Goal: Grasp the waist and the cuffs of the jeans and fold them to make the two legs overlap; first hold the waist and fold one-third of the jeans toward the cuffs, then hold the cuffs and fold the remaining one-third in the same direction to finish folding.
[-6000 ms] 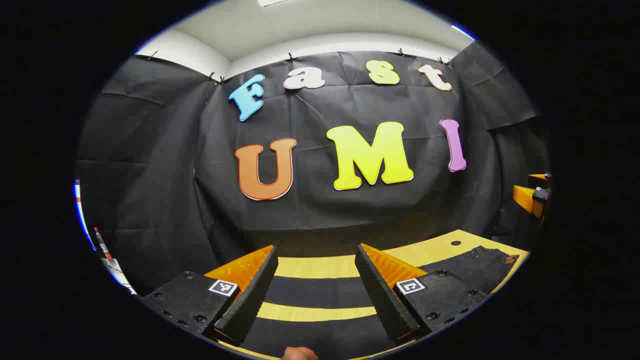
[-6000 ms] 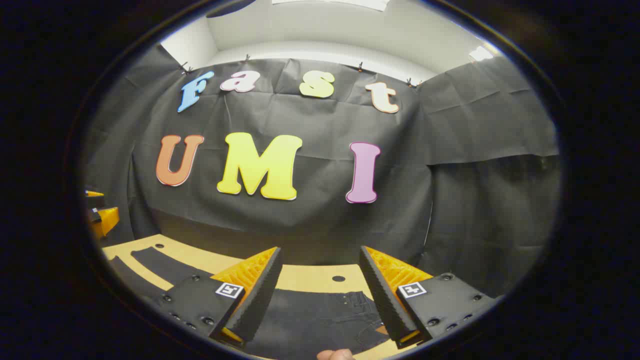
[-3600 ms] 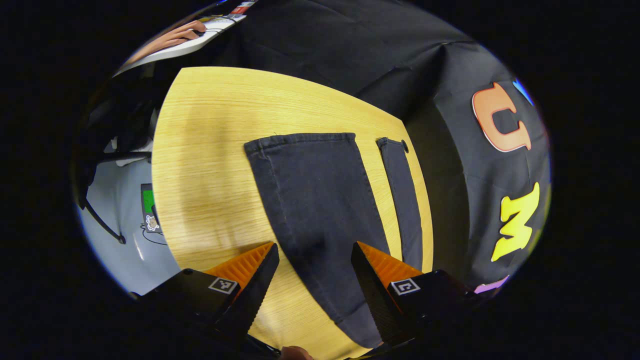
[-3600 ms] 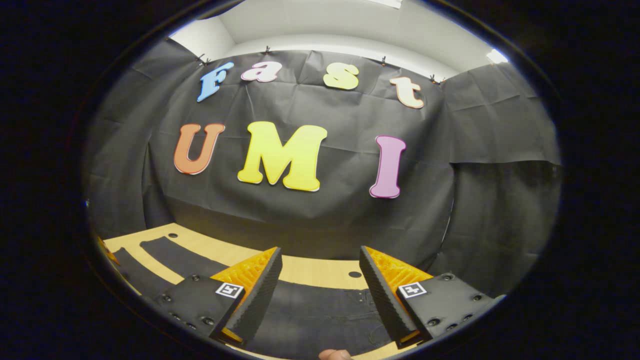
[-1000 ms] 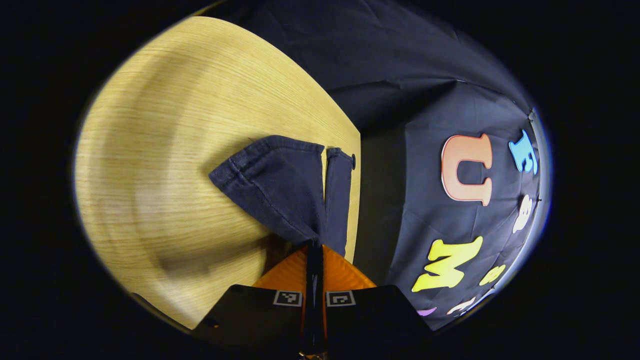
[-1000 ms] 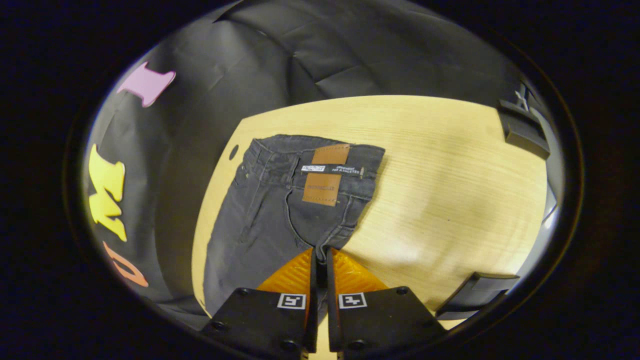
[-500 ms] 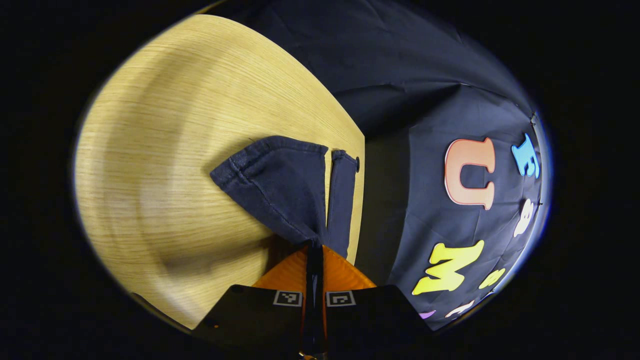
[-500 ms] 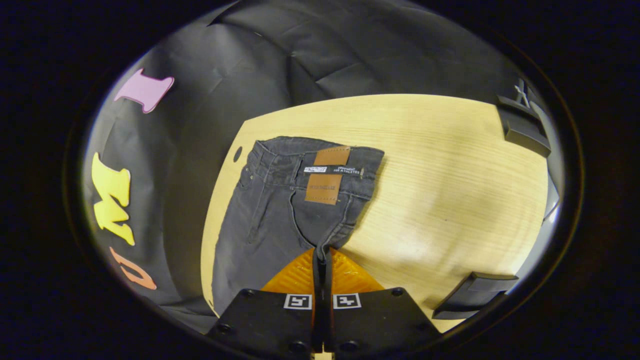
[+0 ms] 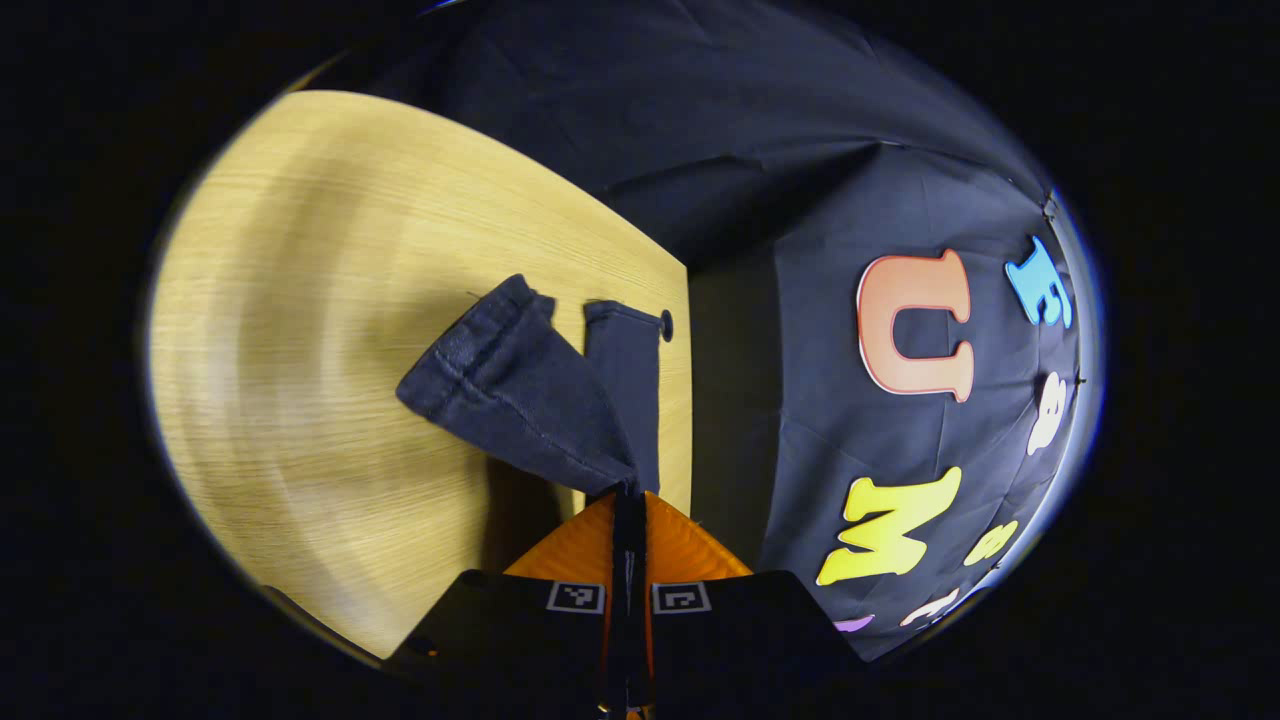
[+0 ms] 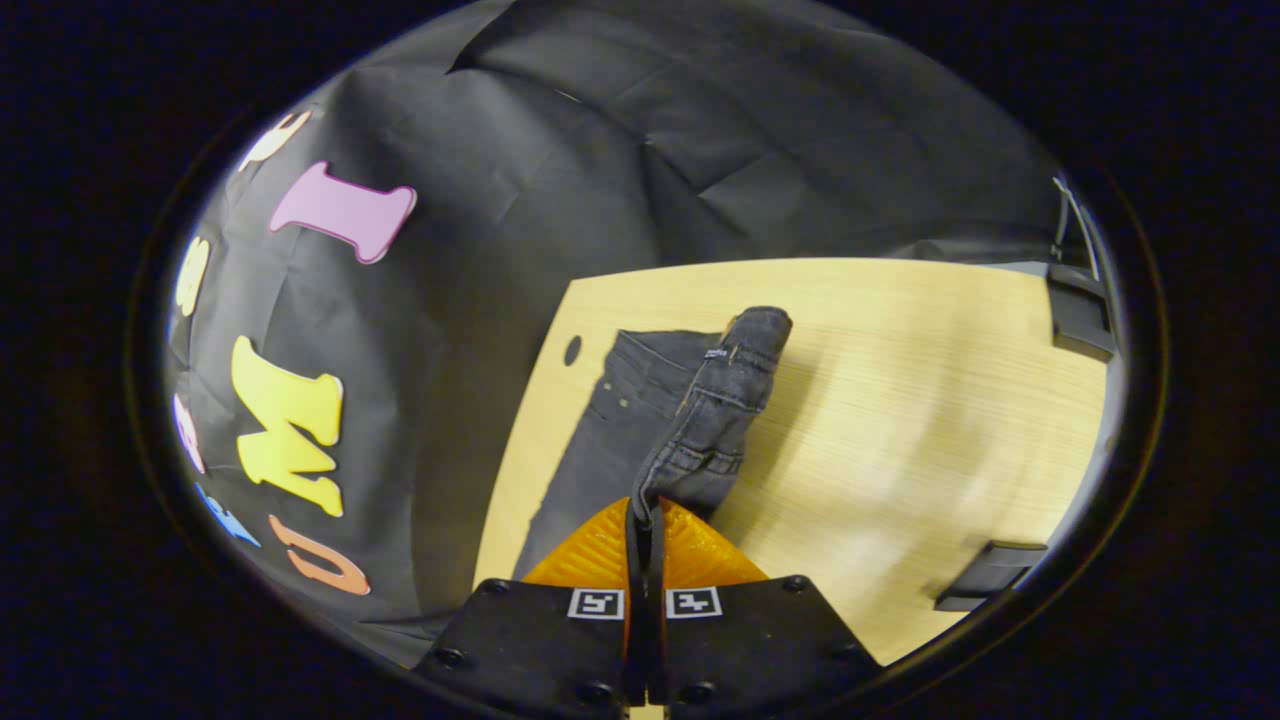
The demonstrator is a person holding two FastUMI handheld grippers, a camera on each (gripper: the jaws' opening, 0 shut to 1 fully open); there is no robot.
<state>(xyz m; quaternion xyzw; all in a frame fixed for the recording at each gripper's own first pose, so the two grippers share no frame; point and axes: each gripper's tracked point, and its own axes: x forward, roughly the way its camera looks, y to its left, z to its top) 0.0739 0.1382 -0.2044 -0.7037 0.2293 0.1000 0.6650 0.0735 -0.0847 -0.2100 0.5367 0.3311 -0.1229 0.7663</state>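
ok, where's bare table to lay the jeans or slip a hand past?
Left gripper view: bare table on the near-leg side, from the lifted cuff out to the table's edge. Right gripper view: bare wood from the raised waist across to the black fixtures at the rim. Crowded: the strip by the wall, where the far leg lies beside the hole.

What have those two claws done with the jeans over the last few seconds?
Both began open above the flat jeans. The left claw has since shut on the near leg's cuff, the right claw on the waist, and both have lifted that side off the table. The far leg still lies flat.
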